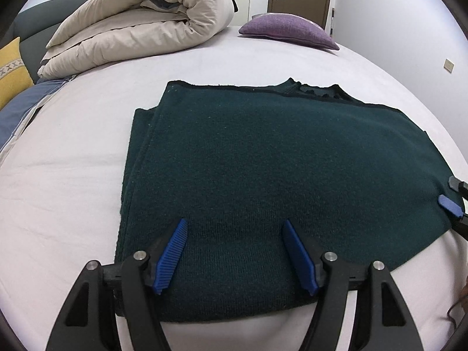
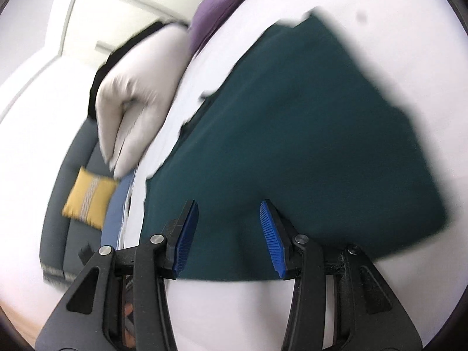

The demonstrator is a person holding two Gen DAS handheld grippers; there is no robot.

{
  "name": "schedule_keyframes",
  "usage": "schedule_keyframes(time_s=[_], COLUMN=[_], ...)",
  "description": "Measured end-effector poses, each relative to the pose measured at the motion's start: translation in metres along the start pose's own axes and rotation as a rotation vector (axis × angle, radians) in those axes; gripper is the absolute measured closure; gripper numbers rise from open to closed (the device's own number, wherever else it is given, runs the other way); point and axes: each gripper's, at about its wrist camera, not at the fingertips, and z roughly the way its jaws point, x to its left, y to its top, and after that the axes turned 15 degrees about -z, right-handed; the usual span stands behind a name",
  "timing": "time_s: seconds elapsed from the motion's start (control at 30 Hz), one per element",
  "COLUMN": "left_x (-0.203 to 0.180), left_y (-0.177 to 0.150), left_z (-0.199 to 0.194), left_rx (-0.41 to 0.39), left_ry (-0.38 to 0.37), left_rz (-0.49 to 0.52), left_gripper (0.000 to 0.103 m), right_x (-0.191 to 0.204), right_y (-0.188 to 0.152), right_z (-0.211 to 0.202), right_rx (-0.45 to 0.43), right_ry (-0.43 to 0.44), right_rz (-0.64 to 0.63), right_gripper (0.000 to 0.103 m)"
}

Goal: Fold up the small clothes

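Observation:
A dark green knit sweater (image 1: 263, 161) lies flat on the white bed sheet (image 1: 64, 152), sides folded in, collar at the far edge. My left gripper (image 1: 234, 225) is open, its blue fingertips over the sweater's near hem, nothing held. The right gripper's blue fingertips (image 1: 450, 204) show at the sweater's right edge in the left wrist view. In the blurred right wrist view, my right gripper (image 2: 229, 207) is open over the near edge of the sweater (image 2: 292, 131), nothing between its pads.
A rolled beige duvet (image 1: 146, 26) lies at the far left of the bed. A purple pillow (image 1: 289, 30) sits at the far edge. A yellow cushion (image 1: 11, 70) rests on a grey sofa at the left. A door stands behind.

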Motion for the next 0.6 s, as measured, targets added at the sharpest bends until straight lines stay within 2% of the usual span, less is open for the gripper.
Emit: schedule_keyframes(time_s=[0.2, 0.4, 0.6], left_x=[0.002, 0.009, 0.031], left_y=[0.000, 0.000, -0.002], left_z=[-0.002, -0.007, -0.017], left_rx=[0.004, 0.012, 0.012], left_ry=[-0.004, -0.003, -0.011], left_rz=[-0.001, -0.015, -0.050], left_gripper=[0.032, 0.032, 0.032], right_x=[-0.039, -0.055, -0.053], right_y=[0.007, -0.001, -0.009], right_z=[-0.043, -0.081, -0.110], right_rx=[-0.078, -0.101, -0.140], right_ry=[-0.038, -0.069, -0.098], right_rz=[0.056, 0.062, 0.077], right_gripper=[0.061, 0.061, 0.058])
